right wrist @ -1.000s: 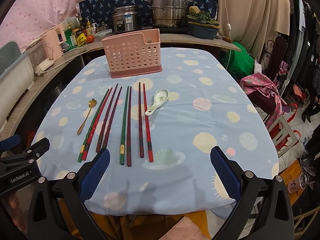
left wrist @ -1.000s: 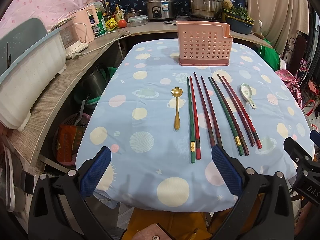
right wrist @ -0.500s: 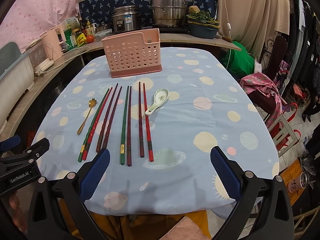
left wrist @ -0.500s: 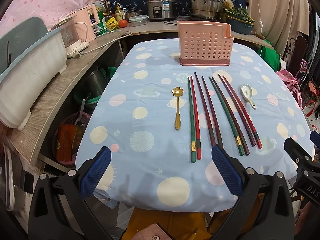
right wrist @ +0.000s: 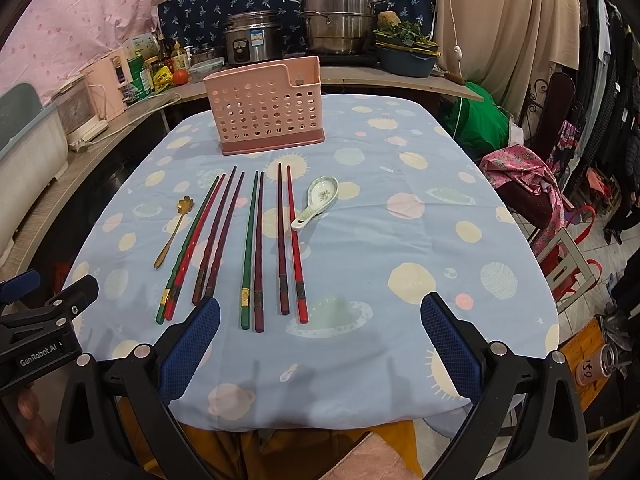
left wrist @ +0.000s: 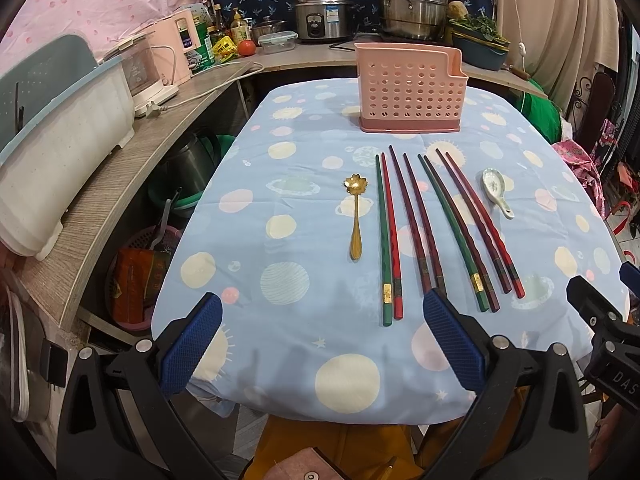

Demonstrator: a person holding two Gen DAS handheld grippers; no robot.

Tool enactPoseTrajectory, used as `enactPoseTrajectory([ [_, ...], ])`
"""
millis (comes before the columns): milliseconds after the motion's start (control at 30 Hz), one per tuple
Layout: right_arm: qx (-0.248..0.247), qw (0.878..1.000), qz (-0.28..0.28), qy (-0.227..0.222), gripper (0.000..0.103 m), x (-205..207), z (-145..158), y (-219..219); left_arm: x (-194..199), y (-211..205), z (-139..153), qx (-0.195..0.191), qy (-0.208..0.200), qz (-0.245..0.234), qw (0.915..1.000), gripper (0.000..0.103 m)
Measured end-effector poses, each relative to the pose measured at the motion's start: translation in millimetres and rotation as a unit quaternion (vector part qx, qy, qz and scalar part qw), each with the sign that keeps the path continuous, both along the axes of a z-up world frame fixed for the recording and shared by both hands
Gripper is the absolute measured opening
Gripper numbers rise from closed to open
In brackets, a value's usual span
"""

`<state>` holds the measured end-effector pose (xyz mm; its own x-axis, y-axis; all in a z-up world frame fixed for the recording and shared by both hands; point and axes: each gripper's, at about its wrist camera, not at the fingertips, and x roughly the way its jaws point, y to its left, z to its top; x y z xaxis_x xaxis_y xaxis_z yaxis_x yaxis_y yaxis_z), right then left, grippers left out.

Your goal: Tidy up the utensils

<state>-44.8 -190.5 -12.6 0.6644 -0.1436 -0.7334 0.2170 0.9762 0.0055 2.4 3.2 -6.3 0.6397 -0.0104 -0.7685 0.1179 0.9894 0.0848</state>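
A pink perforated utensil holder (left wrist: pixel 410 90) (right wrist: pixel 267 110) stands at the far middle of the table. In front of it lie several red, green and dark chopsticks (left wrist: pixel 436 228) (right wrist: pixel 252 240) side by side. A gold flower spoon (left wrist: pixel 355 216) (right wrist: pixel 173 228) lies left of them, a white ceramic spoon (left wrist: pixel 496 192) (right wrist: pixel 318 200) right of them. My left gripper (left wrist: pixel 320 344) is open and empty above the near table edge. My right gripper (right wrist: pixel 320 344) is open and empty, also at the near edge.
The table has a blue planet-print cloth (left wrist: pixel 288 208). A wooden counter (left wrist: pixel 100 184) runs along the left with a white tub (left wrist: pixel 52 160). Pots (right wrist: pixel 336 28) stand behind the table. A chair with pink cloth (right wrist: pixel 532 184) stands to the right.
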Motion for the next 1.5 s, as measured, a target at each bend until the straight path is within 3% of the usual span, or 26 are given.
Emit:
enactPoseTrajectory([
  [1500,0.006,1.0,0.0,0.006,0.096,3.1,-5.7,-0.4,0.7,-2.9,-1.0,0.001,0.003,-0.001,1.0,0.096],
])
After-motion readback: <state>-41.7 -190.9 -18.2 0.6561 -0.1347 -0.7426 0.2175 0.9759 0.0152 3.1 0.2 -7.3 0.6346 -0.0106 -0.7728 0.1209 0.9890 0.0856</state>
